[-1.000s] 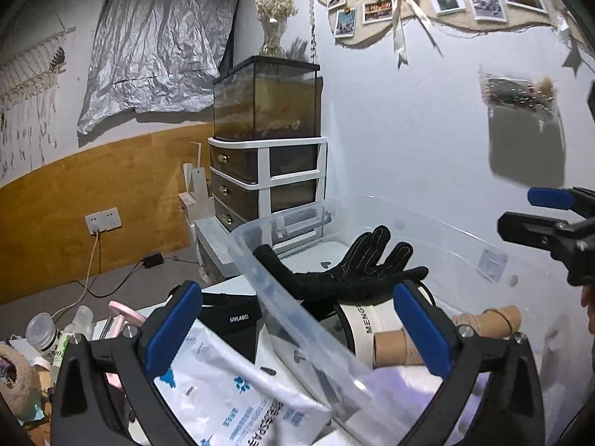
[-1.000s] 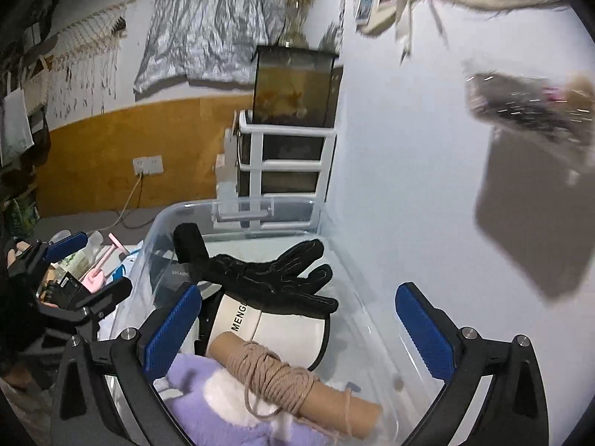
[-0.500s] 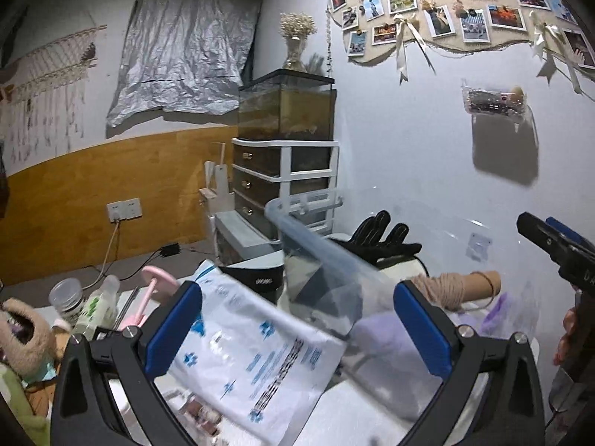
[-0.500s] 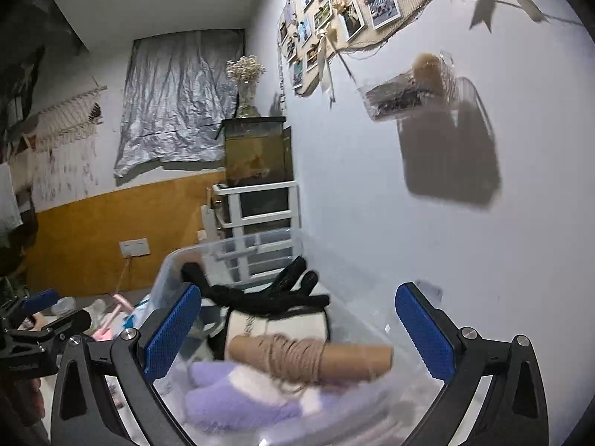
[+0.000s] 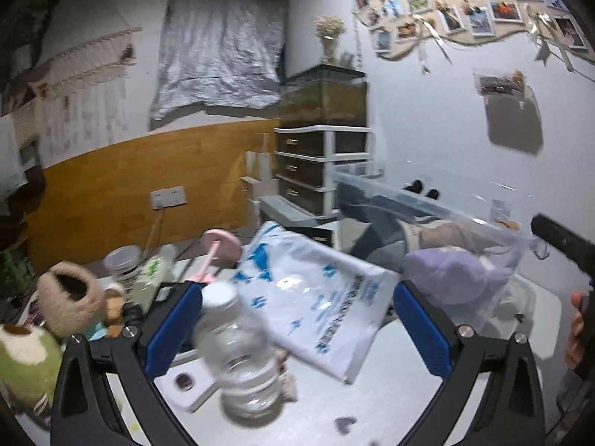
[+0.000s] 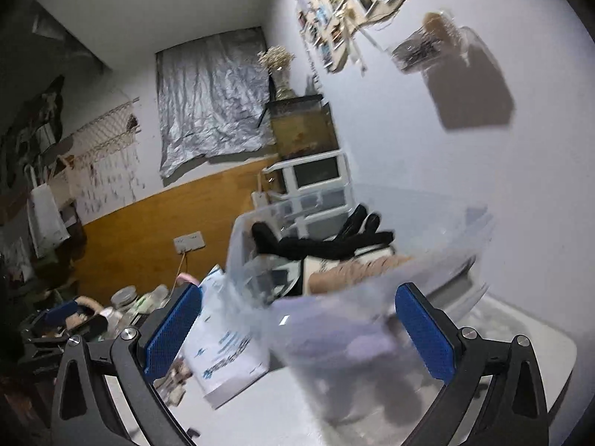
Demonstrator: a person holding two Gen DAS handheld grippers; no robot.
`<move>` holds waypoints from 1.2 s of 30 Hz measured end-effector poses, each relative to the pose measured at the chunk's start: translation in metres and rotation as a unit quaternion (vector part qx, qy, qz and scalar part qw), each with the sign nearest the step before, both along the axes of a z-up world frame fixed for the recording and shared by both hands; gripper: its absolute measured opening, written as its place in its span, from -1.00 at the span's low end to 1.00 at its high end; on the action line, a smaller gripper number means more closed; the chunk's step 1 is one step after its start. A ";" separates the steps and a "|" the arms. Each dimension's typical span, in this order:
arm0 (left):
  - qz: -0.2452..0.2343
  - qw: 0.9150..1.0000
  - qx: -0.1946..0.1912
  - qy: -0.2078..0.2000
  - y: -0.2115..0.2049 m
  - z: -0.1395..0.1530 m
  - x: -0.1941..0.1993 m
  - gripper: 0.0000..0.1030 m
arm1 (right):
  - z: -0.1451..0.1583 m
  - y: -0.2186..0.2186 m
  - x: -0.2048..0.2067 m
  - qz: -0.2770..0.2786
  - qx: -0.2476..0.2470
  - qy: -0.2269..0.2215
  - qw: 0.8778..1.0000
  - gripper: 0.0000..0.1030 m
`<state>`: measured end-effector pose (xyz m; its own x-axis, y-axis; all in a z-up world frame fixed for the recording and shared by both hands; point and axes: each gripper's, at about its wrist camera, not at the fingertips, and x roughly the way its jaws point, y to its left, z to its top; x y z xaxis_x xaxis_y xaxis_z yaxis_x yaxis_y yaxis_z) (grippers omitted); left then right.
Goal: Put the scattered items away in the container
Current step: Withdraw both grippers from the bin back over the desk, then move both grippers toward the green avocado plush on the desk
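In your left wrist view, the bottle [image 5: 238, 349] stands on the tabletop [image 5: 390, 383] at lower centre, just before the flat bag [image 5: 316, 290]. The container [image 5: 438, 223] sits right of the bag at centre right, with the glove [image 5: 416, 187] and plush [image 5: 453, 275] in it. The slipper [image 5: 70, 297] lies at lower left. In your right wrist view, the container [image 6: 372, 297] fills the centre, the glove [image 6: 327, 245] on top of the spool [image 6: 360, 271] inside it, the bag [image 6: 227, 356] to its left.
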<state>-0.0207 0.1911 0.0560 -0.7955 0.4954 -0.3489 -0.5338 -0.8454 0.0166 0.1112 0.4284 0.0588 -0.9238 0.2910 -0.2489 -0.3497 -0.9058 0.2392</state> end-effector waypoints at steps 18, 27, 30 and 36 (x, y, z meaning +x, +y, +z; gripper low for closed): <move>0.087 0.995 -0.018 -0.045 -0.093 -0.069 0.017 1.00 | -0.079 -0.096 -0.050 0.107 0.022 -0.127 0.986 1.00; 0.128 0.988 -0.035 -0.079 -0.125 -0.100 0.011 0.99 | -0.100 -0.130 -0.068 0.157 0.021 -0.163 0.974 1.00; 0.146 0.985 -0.037 -0.089 -0.139 -0.105 0.006 0.93 | -0.105 -0.142 -0.073 0.172 0.021 -0.169 0.970 0.91; 0.193 0.975 -0.025 -0.110 -0.175 -0.112 -0.006 0.93 | -0.113 -0.167 -0.085 0.201 0.026 -0.184 0.962 0.62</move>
<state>-0.0270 0.0163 -0.0560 -0.8228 0.1526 -0.5475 -0.1717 -0.9850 -0.0164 0.0260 0.2613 -0.0546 -0.8157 -0.0510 -0.5762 -0.0208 -0.9929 0.1173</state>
